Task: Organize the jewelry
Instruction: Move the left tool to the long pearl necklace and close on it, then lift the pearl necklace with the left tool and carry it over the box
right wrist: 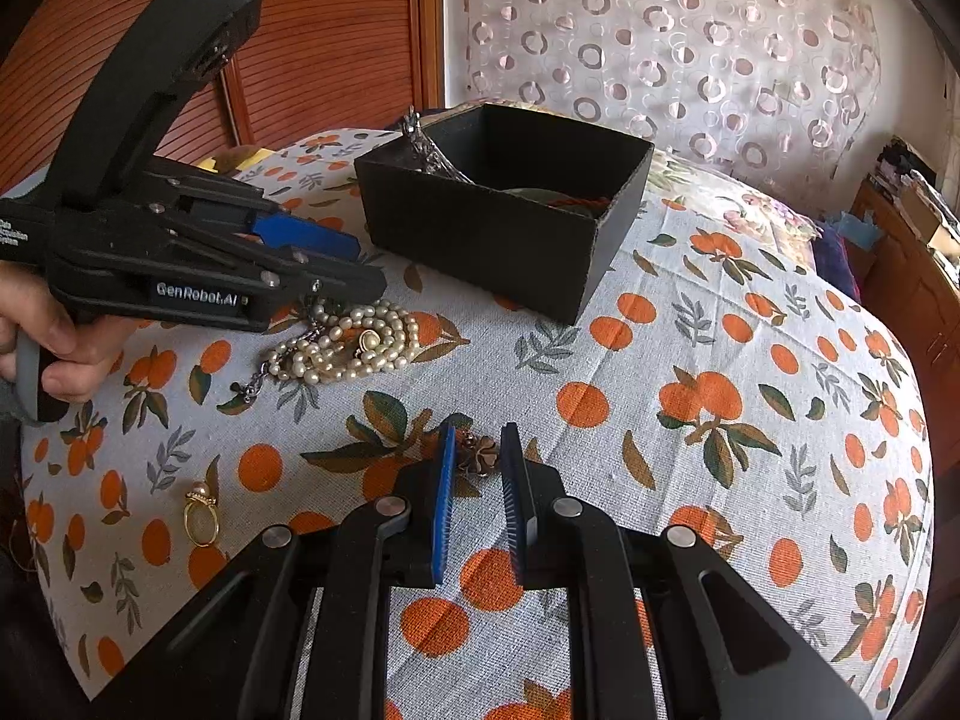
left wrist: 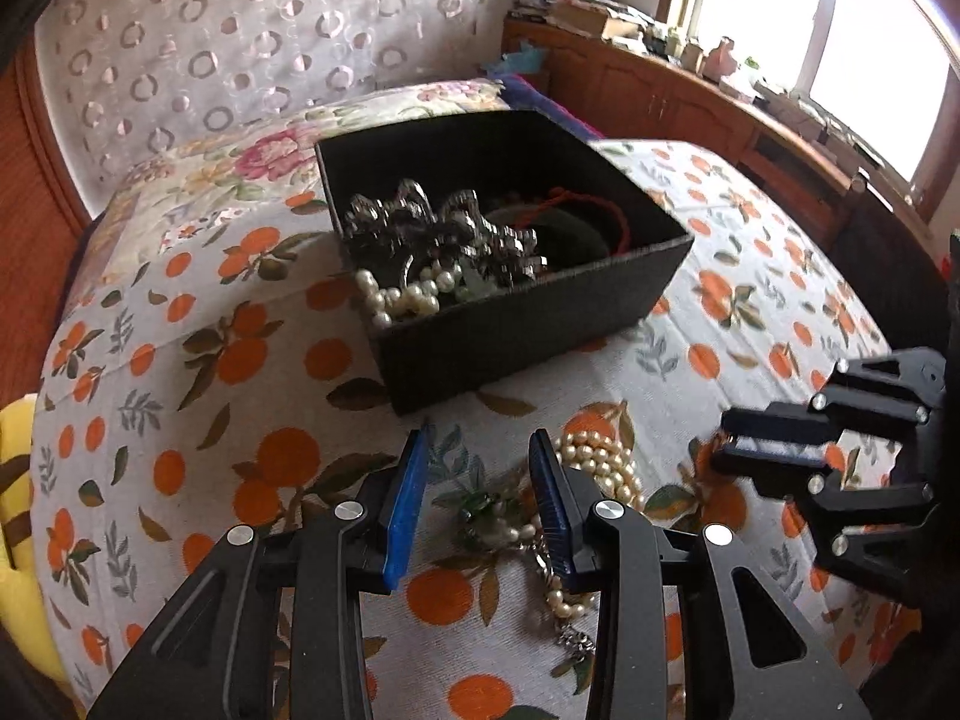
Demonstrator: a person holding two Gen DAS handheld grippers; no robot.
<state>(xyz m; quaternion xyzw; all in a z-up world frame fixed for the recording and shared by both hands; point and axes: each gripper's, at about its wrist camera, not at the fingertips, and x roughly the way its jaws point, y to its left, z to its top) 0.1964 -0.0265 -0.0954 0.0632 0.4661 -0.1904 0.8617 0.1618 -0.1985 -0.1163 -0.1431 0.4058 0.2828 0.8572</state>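
The landmark is the black box [right wrist: 504, 210] on the orange-print cloth [right wrist: 690, 360].

Far left of the box, near the cloth's edge, lies a gold ring [right wrist: 200, 516] topped with a pearl. Left of the box and in front of it, the left gripper [left wrist: 480, 450] hangs over a heap of pearl strands [right wrist: 345, 342], its blue pads spread apart with the pearls and a small green piece [left wrist: 480, 504] showing between and below them; nothing is clamped. A hand [right wrist: 45, 336] holds its grip.

In front of the box, the right gripper [right wrist: 478, 450] has its fingers parted on either side of a small bronze flower piece [right wrist: 477, 455] lying on the cloth; whether the pads touch it I cannot tell.

Inside the box sit silver ornaments [left wrist: 444, 228], more pearls [left wrist: 402, 294] and a red cord [left wrist: 576, 204].
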